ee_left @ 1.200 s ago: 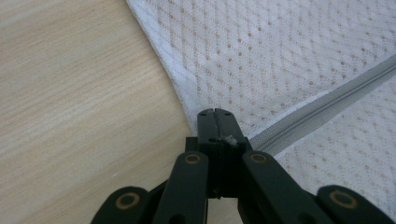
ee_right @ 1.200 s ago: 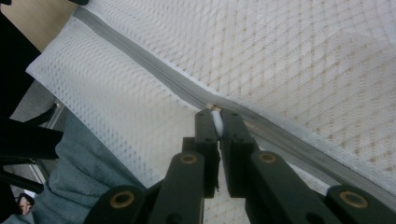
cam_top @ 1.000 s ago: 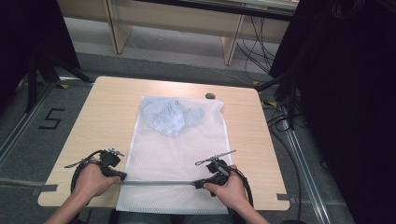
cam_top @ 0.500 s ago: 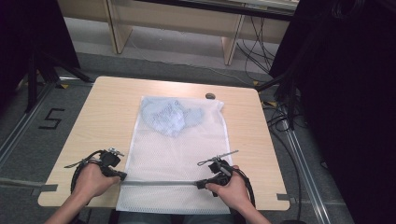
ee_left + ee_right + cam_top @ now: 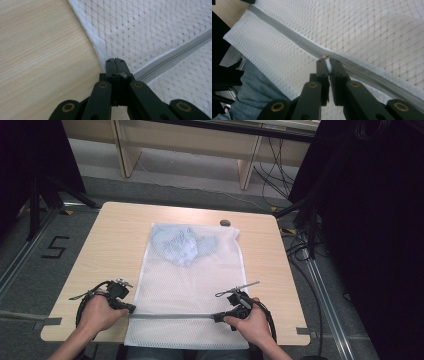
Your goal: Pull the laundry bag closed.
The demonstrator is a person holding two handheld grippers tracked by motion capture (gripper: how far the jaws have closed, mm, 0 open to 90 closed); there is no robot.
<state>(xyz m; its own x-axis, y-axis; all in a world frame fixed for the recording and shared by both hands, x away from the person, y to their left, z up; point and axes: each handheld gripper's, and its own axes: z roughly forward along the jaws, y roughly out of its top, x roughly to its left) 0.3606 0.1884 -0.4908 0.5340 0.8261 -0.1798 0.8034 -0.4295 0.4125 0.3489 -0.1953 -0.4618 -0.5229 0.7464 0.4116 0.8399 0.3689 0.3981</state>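
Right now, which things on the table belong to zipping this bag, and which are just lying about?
In the job:
white mesh laundry bag
its grey zipper
pale blue garment inside the bag
left gripper, shut on the bag's edge
right gripper, shut on the white zipper pull

Lying about:
small dark round object

Black fingers [image 5: 117, 67], brass pivots, looped black cables

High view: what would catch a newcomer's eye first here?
A white mesh bag covers the middle of the table, with a pale blue garment bunched inside its far end. Across its near end runs a grey zipper, with the left gripper and right gripper shut at either end of it.
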